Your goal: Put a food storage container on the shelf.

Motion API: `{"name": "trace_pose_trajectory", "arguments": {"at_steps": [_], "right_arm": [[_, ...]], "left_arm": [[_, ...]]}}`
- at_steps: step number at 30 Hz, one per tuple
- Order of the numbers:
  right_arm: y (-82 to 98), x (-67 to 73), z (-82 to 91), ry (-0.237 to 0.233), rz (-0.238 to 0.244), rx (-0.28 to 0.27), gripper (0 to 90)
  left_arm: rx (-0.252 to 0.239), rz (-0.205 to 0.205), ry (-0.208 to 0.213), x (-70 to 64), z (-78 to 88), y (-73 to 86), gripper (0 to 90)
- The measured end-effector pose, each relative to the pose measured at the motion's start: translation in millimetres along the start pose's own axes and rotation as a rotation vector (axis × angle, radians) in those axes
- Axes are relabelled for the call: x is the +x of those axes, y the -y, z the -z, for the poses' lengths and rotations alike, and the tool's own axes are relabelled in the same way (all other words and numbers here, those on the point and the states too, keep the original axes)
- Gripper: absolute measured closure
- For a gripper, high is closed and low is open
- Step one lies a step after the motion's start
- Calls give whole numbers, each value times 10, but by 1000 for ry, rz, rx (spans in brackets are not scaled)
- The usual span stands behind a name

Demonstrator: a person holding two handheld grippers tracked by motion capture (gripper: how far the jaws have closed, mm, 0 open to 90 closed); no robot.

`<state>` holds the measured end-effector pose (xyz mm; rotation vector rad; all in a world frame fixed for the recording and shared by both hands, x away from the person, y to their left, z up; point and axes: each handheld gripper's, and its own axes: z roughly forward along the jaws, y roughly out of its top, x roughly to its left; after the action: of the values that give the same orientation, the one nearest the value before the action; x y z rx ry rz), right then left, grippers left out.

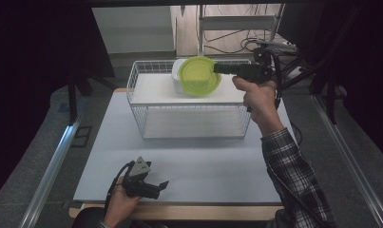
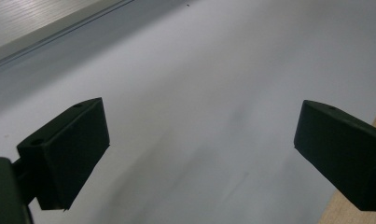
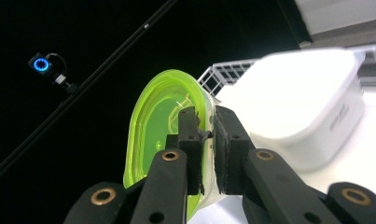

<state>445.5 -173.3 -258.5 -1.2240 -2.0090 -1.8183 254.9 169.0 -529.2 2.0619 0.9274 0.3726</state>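
Lid lifted at the rack, left hand idle at the table's front edge

Near the front-left corner of the table [image 1: 189, 166], the left gripper [image 1: 153, 186] rests low with its jaws spread wide on nothing. At the back edge stands the wire rack [image 1: 141, 102], a white container [image 1: 177, 78] on its top shelf. The right gripper [image 3: 206, 135] is pinched tight on the rim of the green lid [image 1: 198, 76] — held tilted on edge just beside the container. The grip is narrow, on the very edge, so the lid could pivot or slip free — and a swing sideways might knock the container.
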Motion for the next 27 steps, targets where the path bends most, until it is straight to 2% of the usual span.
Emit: {"name": "trace_pose_trajectory", "arguments": {"at_steps": [11,18,22,27], "right_arm": [[-359,82,-259,93,21,-46,823],[-401,-58,-419,154,-8,-49,823],[-379,-158,-487,166,-39,-56,822],[-389,-205,-554,178,-54,-60,822]], "left_arm": [[-5,2,4,6,7,1,32],[-3,-1,14,-1,2,-1,32],[-3,-4,14,-1,2,-4,32],[1,-8,14,-4,-4,-3,32]]}}
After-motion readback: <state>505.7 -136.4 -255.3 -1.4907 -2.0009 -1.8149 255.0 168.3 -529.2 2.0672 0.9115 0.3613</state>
